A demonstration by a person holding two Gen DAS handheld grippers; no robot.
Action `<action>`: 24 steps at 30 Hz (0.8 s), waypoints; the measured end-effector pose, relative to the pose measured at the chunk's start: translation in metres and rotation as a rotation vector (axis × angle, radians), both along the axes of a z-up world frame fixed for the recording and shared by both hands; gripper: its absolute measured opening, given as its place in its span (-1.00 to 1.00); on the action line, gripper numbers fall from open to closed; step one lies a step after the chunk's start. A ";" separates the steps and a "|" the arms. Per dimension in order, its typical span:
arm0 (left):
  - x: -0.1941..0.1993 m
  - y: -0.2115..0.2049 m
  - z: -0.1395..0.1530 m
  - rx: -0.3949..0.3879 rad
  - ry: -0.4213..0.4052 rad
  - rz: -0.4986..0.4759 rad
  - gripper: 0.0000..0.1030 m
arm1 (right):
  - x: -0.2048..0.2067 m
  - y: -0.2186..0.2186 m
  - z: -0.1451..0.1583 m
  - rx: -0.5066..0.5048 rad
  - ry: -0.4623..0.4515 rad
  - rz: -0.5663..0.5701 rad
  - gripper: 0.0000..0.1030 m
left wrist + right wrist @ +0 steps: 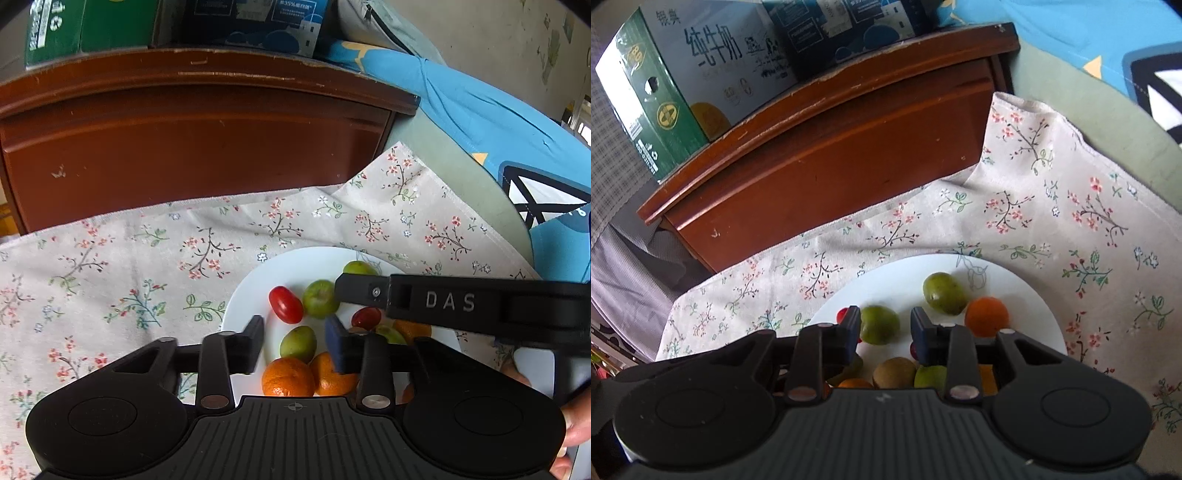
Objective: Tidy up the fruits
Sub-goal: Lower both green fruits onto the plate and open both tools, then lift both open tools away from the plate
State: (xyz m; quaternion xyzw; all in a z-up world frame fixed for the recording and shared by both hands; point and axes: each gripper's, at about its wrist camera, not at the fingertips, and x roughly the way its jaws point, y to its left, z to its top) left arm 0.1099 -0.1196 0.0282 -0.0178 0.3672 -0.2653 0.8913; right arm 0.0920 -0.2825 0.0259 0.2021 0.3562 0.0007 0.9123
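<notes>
Through the left wrist camera, we hold the left gripper (295, 341) over the near edge of the white plate (251, 291), its jaws parted wide and gripping nothing. To the left of its left finger lies only the floral cloth (110, 266). Between the fingers sits a green fruit (298, 343), just ahead of them a red cherry tomato (285, 304) and beside it a second green fruit (320, 298). Close under the fingertips rest two oranges (288, 376), touching each other. To the right, our right gripper (354, 290) reaches in across the plate from the side; a second cherry tomato (366, 317) lies just below its finger.

In the right wrist view, the right gripper (885, 328) also stands wide open with nothing held. Just inside its left finger sits a green fruit (880, 325); we cannot tell whether they touch. Ahead and right of the right finger lie another green fruit (943, 292) and an orange (986, 316), close together. Beneath the fingers we see a brownish fruit (894, 372), largely covered by the gripper body.

Beyond both grippers stands a wooden cabinet (831, 155) with a green milk carton box (665, 88) on top, and blue bedding (480, 110) to the far right
</notes>
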 end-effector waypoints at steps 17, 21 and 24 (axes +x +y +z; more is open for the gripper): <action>-0.038 0.031 0.045 0.033 -0.026 0.043 0.70 | -0.041 0.002 0.044 -0.006 -0.048 -0.054 -0.20; -0.049 0.037 0.047 0.041 -0.005 0.045 0.71 | -0.059 -0.002 0.046 -0.014 -0.025 -0.098 -0.10; -0.059 0.039 0.049 0.053 -0.001 0.039 0.77 | -0.073 -0.002 0.049 -0.027 -0.018 -0.116 -0.10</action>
